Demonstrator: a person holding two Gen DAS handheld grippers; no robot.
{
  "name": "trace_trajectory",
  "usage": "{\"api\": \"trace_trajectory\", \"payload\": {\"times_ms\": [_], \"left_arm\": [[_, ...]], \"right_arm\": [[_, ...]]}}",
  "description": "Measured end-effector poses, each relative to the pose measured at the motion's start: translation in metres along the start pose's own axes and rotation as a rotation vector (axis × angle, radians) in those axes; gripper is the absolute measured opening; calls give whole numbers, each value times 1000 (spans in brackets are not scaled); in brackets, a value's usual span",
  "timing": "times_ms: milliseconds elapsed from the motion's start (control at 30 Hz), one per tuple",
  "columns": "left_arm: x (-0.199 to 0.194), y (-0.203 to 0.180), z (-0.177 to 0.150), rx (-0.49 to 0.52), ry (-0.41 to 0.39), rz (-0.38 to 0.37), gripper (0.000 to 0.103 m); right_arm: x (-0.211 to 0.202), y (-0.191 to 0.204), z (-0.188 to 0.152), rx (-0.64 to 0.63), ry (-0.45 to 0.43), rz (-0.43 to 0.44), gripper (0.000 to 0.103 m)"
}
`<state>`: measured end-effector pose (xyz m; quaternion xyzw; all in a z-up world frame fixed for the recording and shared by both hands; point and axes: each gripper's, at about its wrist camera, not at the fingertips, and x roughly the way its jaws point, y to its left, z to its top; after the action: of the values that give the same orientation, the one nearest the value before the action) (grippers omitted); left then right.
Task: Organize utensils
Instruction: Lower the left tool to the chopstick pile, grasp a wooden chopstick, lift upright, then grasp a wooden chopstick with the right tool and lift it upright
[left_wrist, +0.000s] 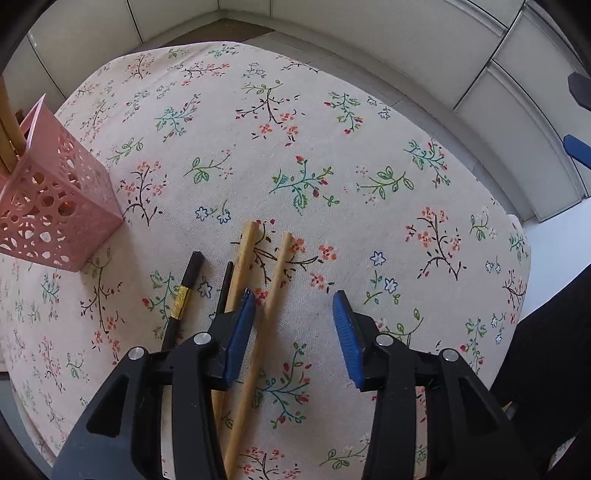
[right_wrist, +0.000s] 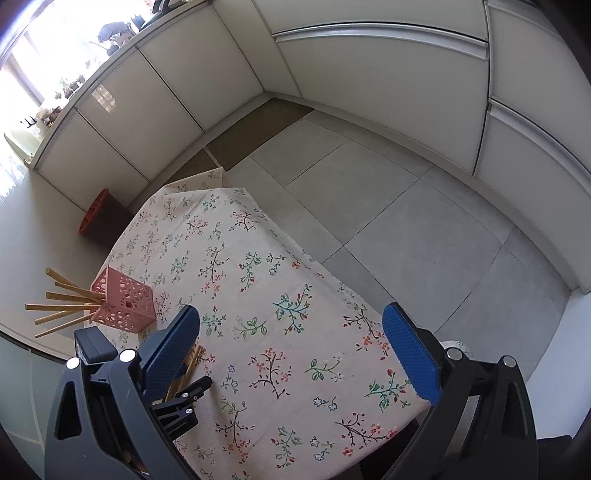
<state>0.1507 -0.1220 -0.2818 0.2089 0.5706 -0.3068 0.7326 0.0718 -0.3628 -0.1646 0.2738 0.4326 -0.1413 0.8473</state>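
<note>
A table draped in a cream cloth printed with small flowers (left_wrist: 332, 155) is set on a grey tiled floor (right_wrist: 424, 229), with pale cabinet doors (right_wrist: 369, 74) lining the walls behind. A pink perforated plastic holder (left_wrist: 55, 210) is placed near the table's left edge, and several wooden chopsticks (right_wrist: 62, 308) are fanned out of its mouth. On the cloth, just beside the holder, four loose sticks are laid roughly side by side: two plain bamboo chopsticks (left_wrist: 273, 291) and two black chopsticks, one banded in gold (left_wrist: 183, 295).

The left gripper (left_wrist: 293, 306) is held low over these loose sticks with its blue-padded jaws spread wide — one bamboo stick is seen between them, but nothing is clasped. One blue pad overlaps the other bamboo stick in the view; whether it touches cannot be told.

The right gripper (right_wrist: 291, 332) is held higher above the table, well apart from the holder, its jaws likewise wide and holding nothing.
</note>
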Motion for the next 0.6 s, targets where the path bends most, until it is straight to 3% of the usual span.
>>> {"api": "trace_trajectory", "payload": {"times_ms": [67,133,200,267,400,533,600], "left_arm": [[0,-3,-1,14,18,27,35],[-3,-3,-5,-3,26,28,9],[-6,4,-10,-70,16,22,5],[-14,13,-19,-136,-17,6,5],[-56,20,-41,-171,-121,20,5],[-112,27,-62,-196,-231,40,5],[-133,37,-77,-218,-283,55,5]], "right_arm": [[4,2,0,-1,19,-4,96],[8,3,-2,0,39,-11,96],[16,7,-3,-8,66,-21,96],[29,17,-7,-31,126,-34,96],[63,47,-22,-51,262,-23,96],[101,80,-39,9,372,-26,96],[121,99,-47,46,403,-62,86]]}}
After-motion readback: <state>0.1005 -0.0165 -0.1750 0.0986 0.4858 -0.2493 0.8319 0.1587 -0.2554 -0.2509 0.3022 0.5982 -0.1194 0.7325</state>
